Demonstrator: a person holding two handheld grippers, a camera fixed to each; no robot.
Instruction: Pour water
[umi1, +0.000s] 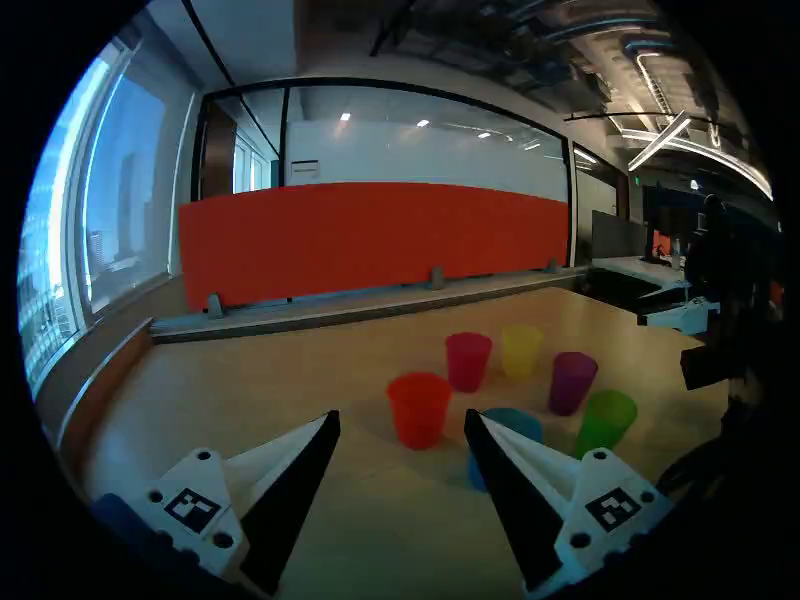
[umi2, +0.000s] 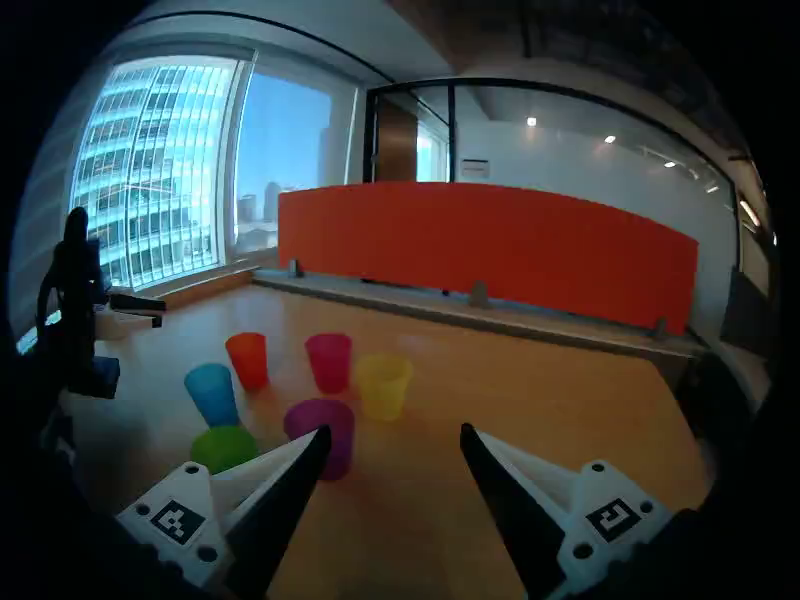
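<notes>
Several plastic cups stand upright in a cluster on the wooden table (umi1: 250, 390). In the left gripper view I see an orange-red cup (umi1: 418, 408), a pink cup (umi1: 467, 361), a yellow cup (umi1: 521, 350), a purple cup (umi1: 571, 382), a green cup (umi1: 604, 422) and a blue cup (umi1: 510, 432) partly behind my right finger. My left gripper (umi1: 402, 440) is open, just short of the orange-red cup. In the right gripper view, the purple cup (umi2: 323, 432), green cup (umi2: 223, 447), blue cup (umi2: 212, 393), orange-red cup (umi2: 248, 360), pink cup (umi2: 329, 362) and yellow cup (umi2: 383, 385) stand ahead and left. My right gripper (umi2: 394, 445) is open with nothing between its fingers.
An orange divider panel (umi1: 370, 240) runs along the table's far edge. Large windows (umi2: 160, 170) lie beyond. A dark device on a stand (umi2: 75, 310) stands at the table's left in the right gripper view. Bare tabletop (umi2: 560, 400) stretches to the right of the cups.
</notes>
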